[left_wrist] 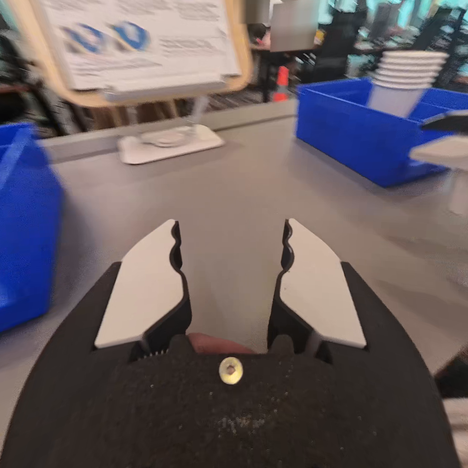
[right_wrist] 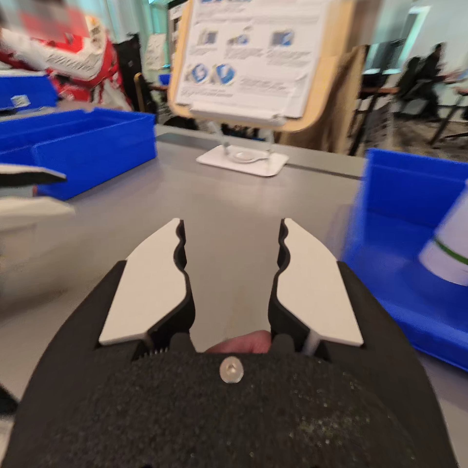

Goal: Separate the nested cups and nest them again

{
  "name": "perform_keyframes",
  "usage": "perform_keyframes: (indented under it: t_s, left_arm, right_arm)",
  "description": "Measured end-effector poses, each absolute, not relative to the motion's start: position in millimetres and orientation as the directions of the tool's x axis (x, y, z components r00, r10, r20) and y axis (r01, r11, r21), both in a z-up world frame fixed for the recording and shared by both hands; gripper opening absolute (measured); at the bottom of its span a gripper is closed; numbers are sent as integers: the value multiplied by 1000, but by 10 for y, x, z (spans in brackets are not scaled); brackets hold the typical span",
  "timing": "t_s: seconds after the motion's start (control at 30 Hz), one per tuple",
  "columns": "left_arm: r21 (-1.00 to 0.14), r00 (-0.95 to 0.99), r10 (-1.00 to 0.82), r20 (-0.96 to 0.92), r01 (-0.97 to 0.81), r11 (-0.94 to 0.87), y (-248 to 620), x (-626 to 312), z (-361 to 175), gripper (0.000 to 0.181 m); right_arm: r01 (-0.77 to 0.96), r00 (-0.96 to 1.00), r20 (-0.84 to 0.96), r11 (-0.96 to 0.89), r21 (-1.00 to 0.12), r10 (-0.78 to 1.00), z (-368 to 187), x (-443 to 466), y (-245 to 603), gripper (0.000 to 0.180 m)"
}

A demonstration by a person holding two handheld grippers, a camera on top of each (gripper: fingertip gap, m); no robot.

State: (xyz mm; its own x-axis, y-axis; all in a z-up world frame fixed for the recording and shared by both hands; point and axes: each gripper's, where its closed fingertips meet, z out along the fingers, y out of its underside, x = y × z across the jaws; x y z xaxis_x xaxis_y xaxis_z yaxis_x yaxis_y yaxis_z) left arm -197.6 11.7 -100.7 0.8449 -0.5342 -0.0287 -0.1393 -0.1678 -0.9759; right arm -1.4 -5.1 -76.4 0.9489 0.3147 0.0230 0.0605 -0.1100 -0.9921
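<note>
Both tongs, the left tongs (left_wrist: 231,222) and right tongs (right_wrist: 231,221), are hovering wide and empty over the grey desk (left_wrist: 240,182). The nested paper cups (left_wrist: 405,76) are standing in the right blue bin (left_wrist: 354,136); the right tongs should be pinching only the top rim while the left tongs are steadying the stack.

Left wrist view: camera low over the grey desk (left_wrist: 228,192), looking forward between its own claw (left_wrist: 232,222) toward the white instruction sheet on a wooden stand (left_wrist: 141,50). Right wrist view: the same low, forward-facing set-up behind its claw (right_wrist: 231,221). Both views share the desk (right_wrist: 228,202), the stand (right_wrist: 253,63), and the blue plastic bins (left_wrist: 354,131) (right_wrist: 88,149) at either side.
</note>
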Motion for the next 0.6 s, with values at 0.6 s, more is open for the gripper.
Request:
perform_keyframes:
  t_s: [0.6]
  left_arm:
    - [-946,743,-669,-31,-239,-221,607,1259,-1183,70]
  right_arm:
    - [-122,955,-71,-163,-979,-288,-1002,2549,-348,70]
